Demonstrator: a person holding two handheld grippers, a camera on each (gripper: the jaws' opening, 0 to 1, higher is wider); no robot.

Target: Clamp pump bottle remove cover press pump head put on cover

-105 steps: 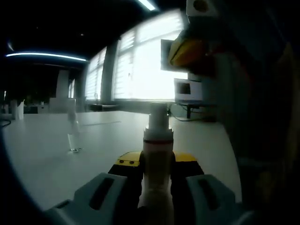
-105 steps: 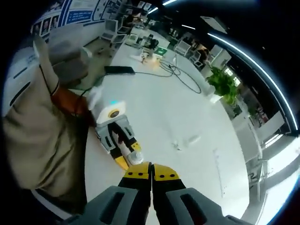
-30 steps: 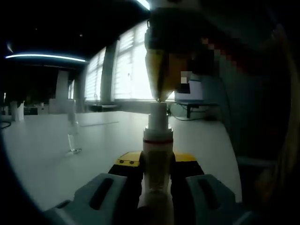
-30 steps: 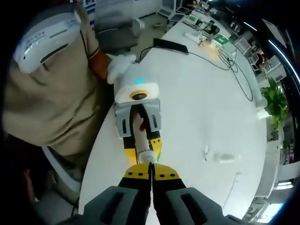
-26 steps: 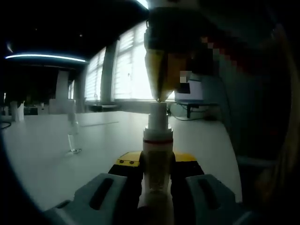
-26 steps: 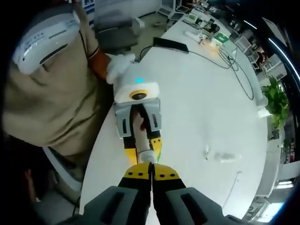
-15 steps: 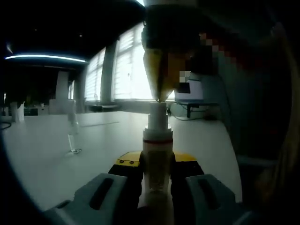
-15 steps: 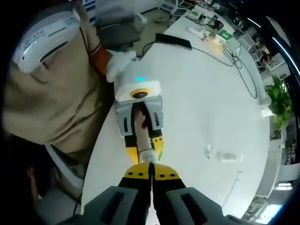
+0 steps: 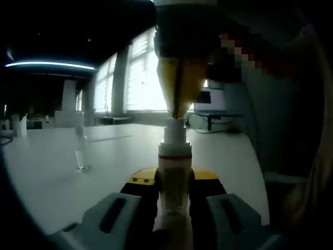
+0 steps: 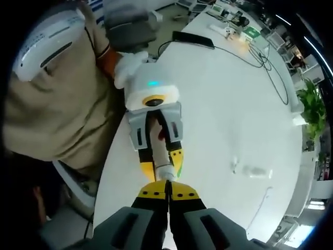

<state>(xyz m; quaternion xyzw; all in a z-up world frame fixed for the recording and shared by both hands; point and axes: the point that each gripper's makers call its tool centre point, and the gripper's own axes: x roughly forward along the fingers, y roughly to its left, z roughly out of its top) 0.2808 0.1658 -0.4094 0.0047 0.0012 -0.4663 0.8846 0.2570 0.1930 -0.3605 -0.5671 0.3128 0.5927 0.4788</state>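
No text, label, brand or number can be read in either view; the lines on the white patch at the person's shoulder (image 10: pixel 44 44) are too blurred.

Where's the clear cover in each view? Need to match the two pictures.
Left gripper view: the clear cover stands upright on the white table, left of centre, well behind the clamped pump bottle.
Right gripper view: the cover is a faint clear shape at right of centre; its pose is too blurred to tell.
Shared landmark: the pump bottle, held in the left gripper, with the right gripper at its head.
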